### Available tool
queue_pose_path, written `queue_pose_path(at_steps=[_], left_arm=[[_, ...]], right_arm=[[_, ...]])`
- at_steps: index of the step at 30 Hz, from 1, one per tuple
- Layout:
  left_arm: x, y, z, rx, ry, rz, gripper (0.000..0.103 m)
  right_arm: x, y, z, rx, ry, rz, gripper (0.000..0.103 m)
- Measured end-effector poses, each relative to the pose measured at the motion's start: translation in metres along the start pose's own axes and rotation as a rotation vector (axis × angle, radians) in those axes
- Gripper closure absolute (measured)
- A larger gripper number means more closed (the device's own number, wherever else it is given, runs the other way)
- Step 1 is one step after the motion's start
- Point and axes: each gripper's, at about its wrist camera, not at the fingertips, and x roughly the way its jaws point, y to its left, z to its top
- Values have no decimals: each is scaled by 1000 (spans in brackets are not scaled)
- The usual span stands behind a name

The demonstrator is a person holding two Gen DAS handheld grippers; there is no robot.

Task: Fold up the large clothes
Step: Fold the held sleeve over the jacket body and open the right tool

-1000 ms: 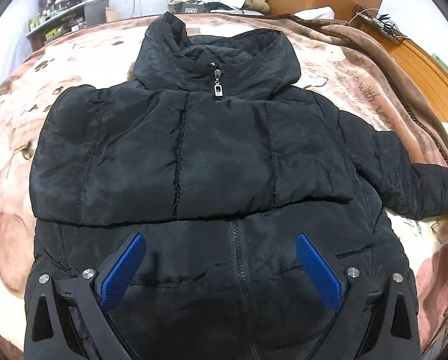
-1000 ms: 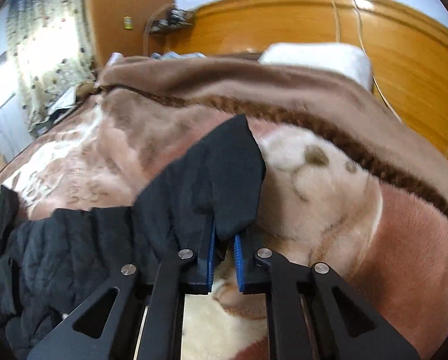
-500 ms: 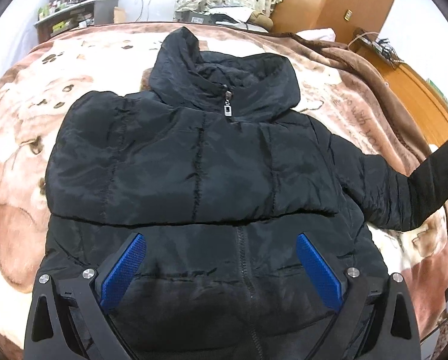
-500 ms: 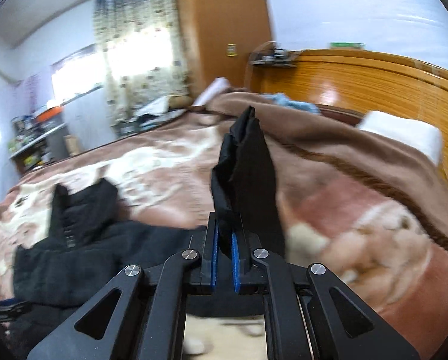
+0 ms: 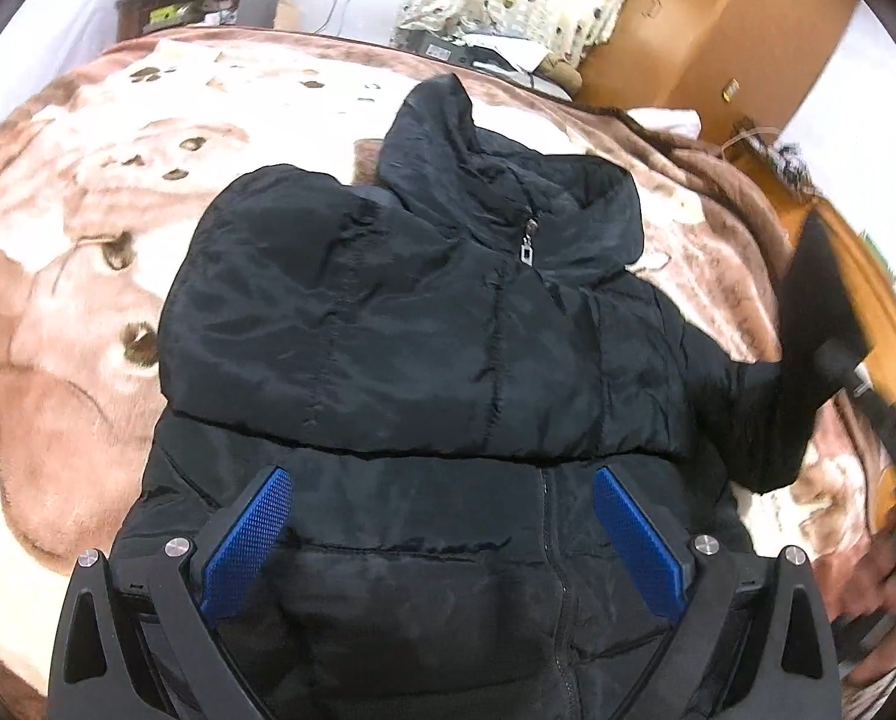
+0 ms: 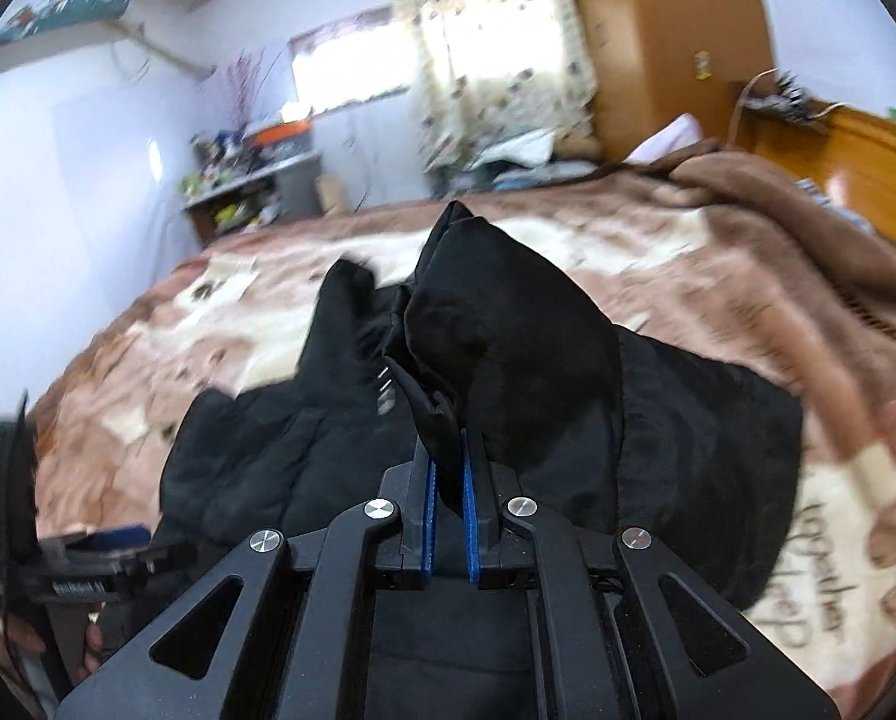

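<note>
A black puffer jacket (image 5: 436,348) lies front up on the bed, zipped, collar at the far end. My left gripper (image 5: 442,534) is open and empty, hovering over the jacket's lower front. My right gripper (image 6: 446,498) is shut on the cuff of the jacket's right sleeve (image 6: 496,336) and holds it lifted above the jacket body. In the left wrist view that raised sleeve (image 5: 820,312) stands up at the right edge, with the right gripper below it. The left gripper also shows in the right wrist view (image 6: 76,564) at lower left.
The bed is covered by a brown and cream blanket (image 5: 88,240). A wooden headboard (image 6: 856,150) runs along the right side. A wardrobe (image 5: 718,24), curtains (image 6: 496,60) and a cluttered shelf (image 6: 244,180) stand beyond the bed's far end.
My right gripper has lifted the sleeve off the blanket and swung it up and inward over the jacket body. My left gripper stayed open above the lower front.
</note>
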Motion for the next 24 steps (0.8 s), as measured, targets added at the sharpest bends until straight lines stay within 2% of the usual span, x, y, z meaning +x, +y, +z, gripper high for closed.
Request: queue_pose_path(at_steps=[7, 11, 16, 18, 21, 24], left_arm=[[8, 20, 4, -55, 32, -56, 2], [15, 16, 5, -64, 51, -77, 2], [24, 2, 9, -52, 69, -87, 2], [29, -6, 11, -49, 75, -97, 2], [44, -21, 13, -35, 113, -120, 2], [61, -38, 14, -11, 138, -92, 2]], right_arm=[[49, 34, -39, -32, 150, 90, 96], [56, 34, -51, -9, 198, 126, 93], [37, 30, -48, -35, 180, 147, 72], [29, 29, -46, -30, 170, 156, 53], [14, 12, -44, 27, 155, 190, 53], [0, -14, -45, 78, 135, 116, 53]])
